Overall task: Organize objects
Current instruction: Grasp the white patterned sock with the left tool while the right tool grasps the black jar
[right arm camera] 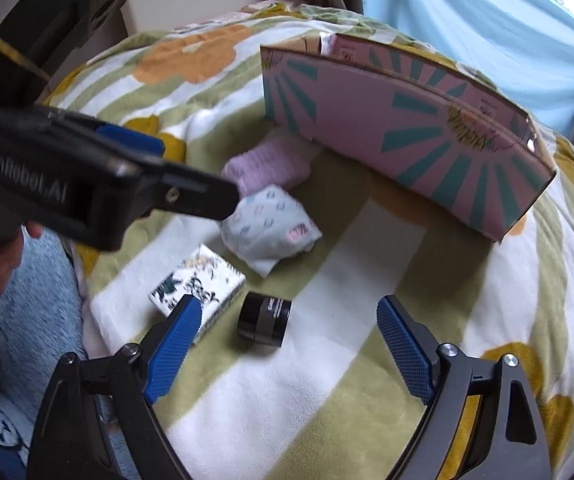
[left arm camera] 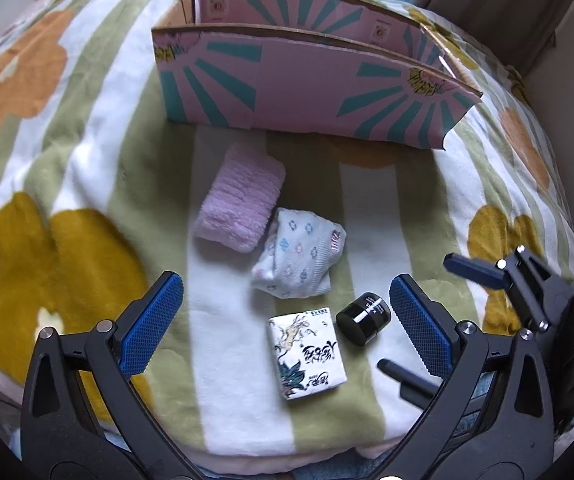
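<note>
Both jaws stand wide apart and empty: the right gripper (right arm camera: 289, 354) hovers with the small black cylindrical jar (right arm camera: 264, 319) lying on its side between its blue pads, nearer the left one. The jar looks rigid, smooth and liable to roll, so its flat ends seem the surer hold.

The left gripper (left arm camera: 283, 322) frames the white printed tissue pack (left arm camera: 307, 352), light and squashy; farther off lie the floral folded cloth (left arm camera: 299, 256), the pink fluffy towel (left arm camera: 243, 196) and the open pink-and-teal cardboard box (left arm camera: 307, 88).
</note>
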A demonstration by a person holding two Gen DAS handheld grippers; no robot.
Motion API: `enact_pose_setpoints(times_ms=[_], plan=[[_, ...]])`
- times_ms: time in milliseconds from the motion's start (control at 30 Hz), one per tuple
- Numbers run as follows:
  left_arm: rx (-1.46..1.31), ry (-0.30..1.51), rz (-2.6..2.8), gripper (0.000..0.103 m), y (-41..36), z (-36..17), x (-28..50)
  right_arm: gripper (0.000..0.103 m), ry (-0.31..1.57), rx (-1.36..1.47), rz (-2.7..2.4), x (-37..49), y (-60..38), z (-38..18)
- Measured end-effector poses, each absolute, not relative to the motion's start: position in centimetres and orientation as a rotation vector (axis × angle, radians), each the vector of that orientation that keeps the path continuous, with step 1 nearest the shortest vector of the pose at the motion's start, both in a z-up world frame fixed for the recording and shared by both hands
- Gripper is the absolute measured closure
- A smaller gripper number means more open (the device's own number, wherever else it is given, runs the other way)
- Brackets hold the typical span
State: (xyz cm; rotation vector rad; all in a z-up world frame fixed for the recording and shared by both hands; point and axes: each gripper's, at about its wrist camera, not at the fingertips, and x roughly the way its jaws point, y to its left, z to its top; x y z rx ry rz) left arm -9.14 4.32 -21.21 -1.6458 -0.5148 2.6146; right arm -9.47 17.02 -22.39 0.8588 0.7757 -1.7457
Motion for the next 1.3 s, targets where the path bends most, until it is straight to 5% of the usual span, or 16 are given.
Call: enact_pose_setpoints(times_ms=[633,900,1000,1300], plan=[[-1.791,-0.532,2.582,0.014,6.3,-26.6,-12.5,0.037,0.756,0.846,-1.736,-9.2,16.7,-26.5],[-1.765,-0.514,2.567,0.047,6.5,-27.2,-12.9,0.063,0.763,0.867,-1.709,-8.8,16.3,-27.4],[-1.753,-0.515,2.565,0.052,6.3,-27.0,-12.8,0.073,0.764,0.872,-1.709,-8.6,16.2,-27.3],[-1.717,-0.53,2.557,0.058,6.2,-25.5,-12.2,0.073,0.758,0.867,-1.734,-7.9,16.5,-26.2]])
